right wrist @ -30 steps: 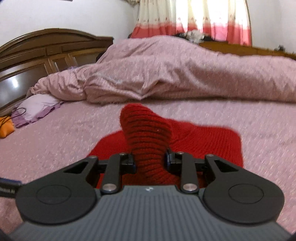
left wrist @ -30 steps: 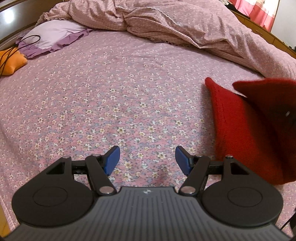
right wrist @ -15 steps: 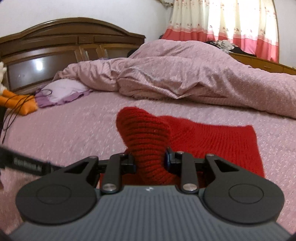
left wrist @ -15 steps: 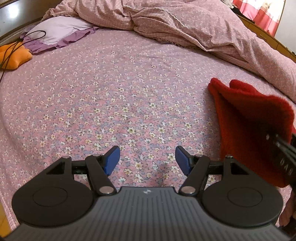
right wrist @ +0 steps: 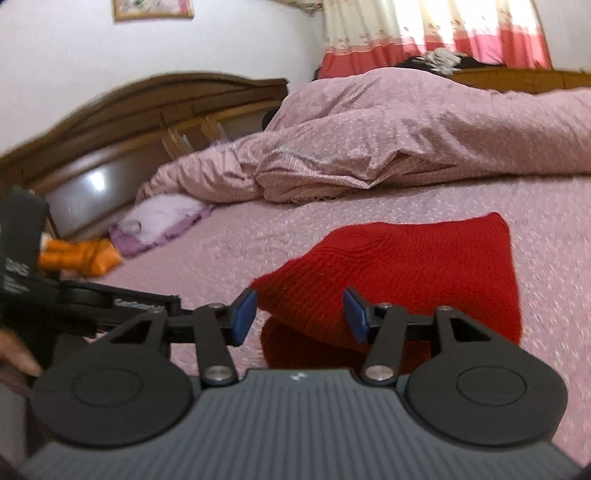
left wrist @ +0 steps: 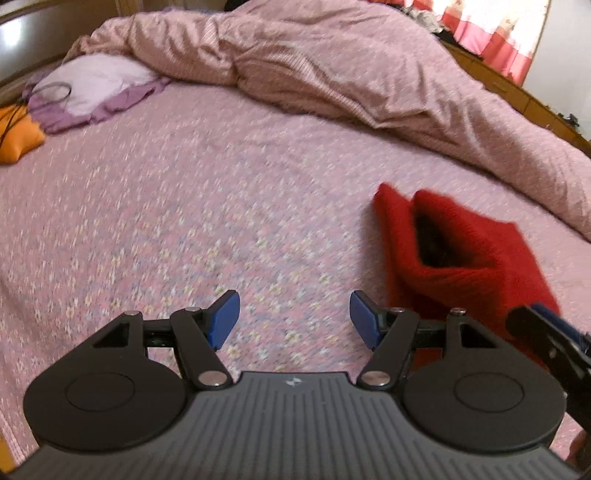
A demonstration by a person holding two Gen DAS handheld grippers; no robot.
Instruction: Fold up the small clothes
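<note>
Across a wide bed, a pink sheet [left wrist: 192, 192] printed with small flowers is spread as the working surface. A crumpled pink quilt [left wrist: 332, 70] is heaped along its far side, and a pale lilac pillow [left wrist: 92, 85] and an orange soft toy [left wrist: 16, 134] are seen at the head end, with a thin dark cord looped over them. A dark wooden headboard [right wrist: 155, 107] is seen behind, below a white wall bearing a framed picture [right wrist: 153, 9], and a curtain [right wrist: 436, 29] with a pink-red lower band is hung at the window.

A red knitted garment [right wrist: 413, 273] is laid on the sheet toward the near edge, one side doubled over so that a loose fold with a dark opening is shown in the left wrist view [left wrist: 454, 258].

The left gripper [left wrist: 293, 319] is held spread wide over bare sheet, nothing between its blue pads, with the garment just to its right. The right gripper [right wrist: 299, 315] is likewise parted and empty, its blue pads set either side of the folded corner of the garment without pressing it. Both views are blurred.
</note>
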